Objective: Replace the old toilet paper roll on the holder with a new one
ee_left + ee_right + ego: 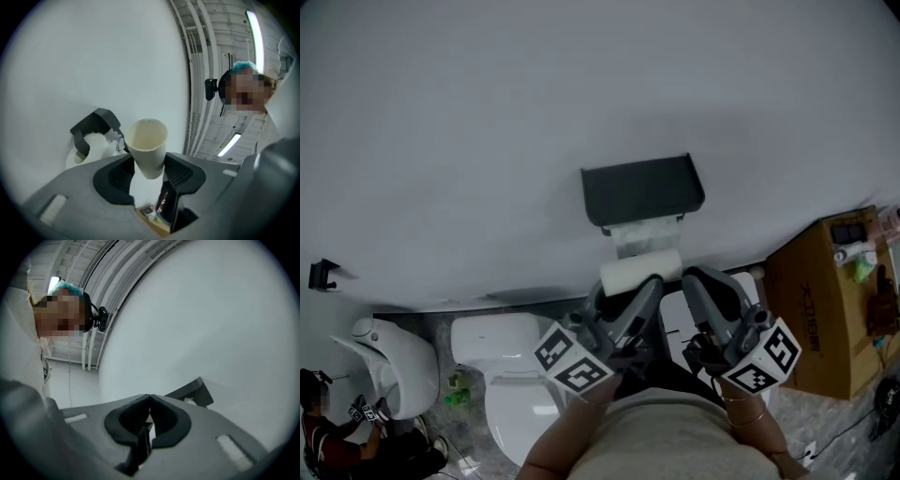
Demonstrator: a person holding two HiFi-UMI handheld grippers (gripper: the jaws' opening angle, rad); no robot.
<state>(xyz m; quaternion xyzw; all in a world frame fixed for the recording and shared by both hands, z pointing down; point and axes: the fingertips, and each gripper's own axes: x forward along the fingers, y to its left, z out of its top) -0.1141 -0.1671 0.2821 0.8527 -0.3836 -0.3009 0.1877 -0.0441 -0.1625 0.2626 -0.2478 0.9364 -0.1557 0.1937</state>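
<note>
A dark wall-mounted holder (642, 192) with a flat top has white paper (645, 234) hanging under it. My left gripper (643, 284) is just below it, shut on a pale cardboard tube (639, 269). In the left gripper view the tube (148, 147) stands upright between the jaws with its open end up. Behind it are the holder (96, 123) and a white roll (91, 147). My right gripper (697, 279) hangs beside the left one, under the holder's right end. It is shut with nothing in it (150, 398). A corner of the holder (194, 391) shows behind it.
A white toilet (517, 389) stands below left of the grippers, and another white fixture (394, 366) is farther left. A cardboard box (820, 309) with small items on top sits at the right. A person (328, 433) crouches at the bottom left corner.
</note>
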